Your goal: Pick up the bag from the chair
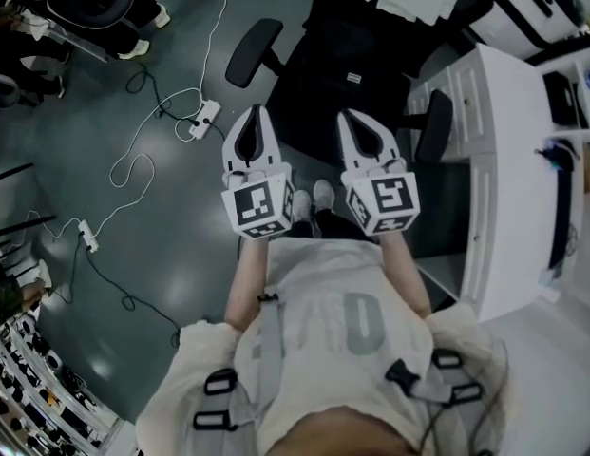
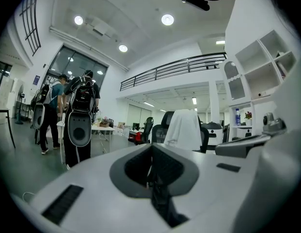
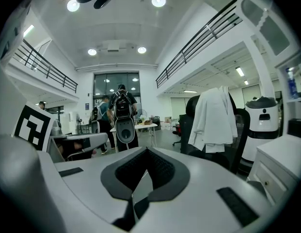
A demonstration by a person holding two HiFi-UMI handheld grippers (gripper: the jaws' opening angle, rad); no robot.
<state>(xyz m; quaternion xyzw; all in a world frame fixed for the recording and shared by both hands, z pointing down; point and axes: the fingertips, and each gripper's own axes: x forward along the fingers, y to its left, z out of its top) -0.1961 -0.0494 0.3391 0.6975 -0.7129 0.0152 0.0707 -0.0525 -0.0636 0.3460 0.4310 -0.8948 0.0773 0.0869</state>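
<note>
Both grippers empty, near side of the chair

Head view: the black bag [image 1: 344, 69] lies on the chair [image 1: 252, 50] seat, just beyond the left gripper [image 1: 258, 112] and right gripper [image 1: 349, 117]. Left gripper view: jaws pressed together, holding nothing. Right gripper view: likewise.

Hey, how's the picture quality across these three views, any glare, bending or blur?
Head view: dim, with soft glare on the floor; the chair reads nearly black. Left gripper view: strong fisheye bends the railing, ceiling lights blow out, corners go dark. Right gripper view: same curvature and dark corners; the white cloth looks sharp.
</note>
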